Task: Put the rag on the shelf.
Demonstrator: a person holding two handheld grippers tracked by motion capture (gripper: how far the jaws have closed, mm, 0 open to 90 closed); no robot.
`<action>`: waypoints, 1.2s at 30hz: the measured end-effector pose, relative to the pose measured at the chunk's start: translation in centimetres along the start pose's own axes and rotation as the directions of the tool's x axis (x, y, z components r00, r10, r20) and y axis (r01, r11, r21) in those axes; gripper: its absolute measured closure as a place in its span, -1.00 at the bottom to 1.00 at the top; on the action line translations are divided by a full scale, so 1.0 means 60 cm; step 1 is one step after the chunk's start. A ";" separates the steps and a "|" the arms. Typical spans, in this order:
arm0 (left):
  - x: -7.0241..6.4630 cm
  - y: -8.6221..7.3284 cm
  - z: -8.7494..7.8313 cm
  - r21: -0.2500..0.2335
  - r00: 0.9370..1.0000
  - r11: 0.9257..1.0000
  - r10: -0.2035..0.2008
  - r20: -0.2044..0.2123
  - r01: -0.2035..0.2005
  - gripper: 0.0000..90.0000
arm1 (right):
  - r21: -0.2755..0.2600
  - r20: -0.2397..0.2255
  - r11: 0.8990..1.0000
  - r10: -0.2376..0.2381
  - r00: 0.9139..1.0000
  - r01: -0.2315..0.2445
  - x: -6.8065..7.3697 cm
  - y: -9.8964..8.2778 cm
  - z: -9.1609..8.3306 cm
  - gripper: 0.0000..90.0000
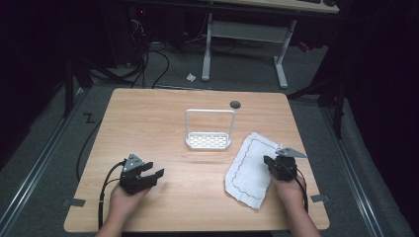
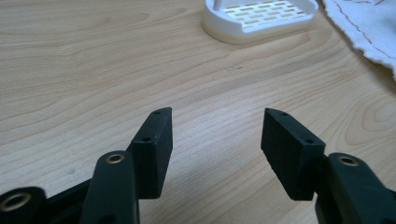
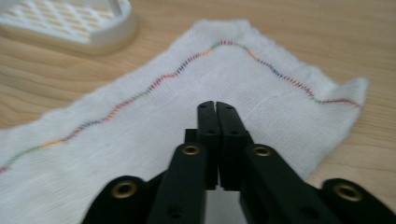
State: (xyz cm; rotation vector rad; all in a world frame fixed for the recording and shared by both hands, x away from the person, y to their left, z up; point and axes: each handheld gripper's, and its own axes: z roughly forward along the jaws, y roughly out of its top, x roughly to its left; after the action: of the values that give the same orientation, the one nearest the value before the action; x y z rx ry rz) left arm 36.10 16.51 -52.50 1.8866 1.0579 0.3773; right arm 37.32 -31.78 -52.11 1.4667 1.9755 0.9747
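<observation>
My right gripper (image 3: 215, 108) has its fingers clenched together with nothing between them, above the white cloth (image 1: 249, 169) near the desk's (image 1: 163, 118) right edge. My left gripper (image 2: 215, 122) hovers near the front-left corner, fingers released, pointing toward the white rack (image 1: 208, 140).

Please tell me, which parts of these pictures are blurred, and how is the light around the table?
High view: the table is lit, its surroundings dark. Right gripper view: the cloth near the shut right gripper is soft, the white rack blurred. Left gripper view: wood grain sharp, no glare.
</observation>
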 end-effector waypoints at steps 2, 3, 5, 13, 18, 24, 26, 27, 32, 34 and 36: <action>-0.001 -0.001 -0.001 0.001 1.000 1.000 0.005 0.009 -0.005 0.03 | 0.035 0.011 0.999 -0.012 1.000 0.012 -0.001 0.001 0.014 1.00; -0.004 -0.001 -0.002 0.000 1.000 1.000 0.004 0.014 -0.004 0.10 | 0.043 0.014 0.999 -0.019 1.000 0.018 -0.001 -0.004 0.026 1.00; -0.006 -0.001 -0.003 -0.001 1.000 1.000 0.007 0.021 -0.007 0.25 | 0.039 -0.003 0.999 -0.024 1.000 0.024 0.003 -0.008 0.023 1.00; -0.038 0.005 0.011 0.016 0.998 0.999 0.043 0.047 -0.044 0.50 | 0.016 -0.102 0.988 -0.149 0.984 0.151 0.069 -0.038 -0.003 1.00; -0.068 0.006 0.018 0.022 0.995 0.998 0.065 0.076 -0.066 0.64 | 0.014 -0.187 0.985 -0.164 0.969 0.169 0.109 -0.047 -0.010 1.00; -0.104 0.004 0.042 0.052 0.986 0.993 0.097 0.136 -0.105 0.77 | -0.005 -0.280 0.966 -0.251 0.926 0.260 0.176 -0.050 -0.009 1.00; -0.114 0.004 0.048 0.060 0.982 0.993 0.095 0.163 -0.106 0.78 | -0.015 -0.311 0.956 -0.282 0.908 0.292 0.200 -0.051 -0.007 1.00; -0.122 0.003 0.053 0.066 0.979 0.991 0.107 0.173 -0.120 0.79 | -0.018 -0.319 0.952 -0.296 0.900 0.306 0.208 -0.051 -0.007 1.00; -0.146 -0.004 0.063 0.074 0.968 0.984 0.146 0.205 -0.164 0.79 | -0.042 -0.359 0.929 -0.357 0.863 0.367 0.250 -0.052 -0.006 1.00; -0.159 -0.009 0.072 0.106 0.960 0.971 0.188 0.208 -0.214 0.81 | -0.054 -0.356 0.928 -0.363 0.861 0.369 0.251 -0.050 -0.013 1.00; -0.164 -0.011 0.073 0.114 0.957 0.965 0.209 0.202 -0.235 0.83 | -0.065 -0.346 0.930 -0.360 0.867 0.361 0.247 -0.047 -0.019 1.00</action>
State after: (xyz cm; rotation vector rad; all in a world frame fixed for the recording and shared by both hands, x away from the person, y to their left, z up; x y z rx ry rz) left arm 32.74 6.36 -53.87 2.1273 0.7635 0.2521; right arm 30.28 -18.46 -53.18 0.9089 2.3922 1.1187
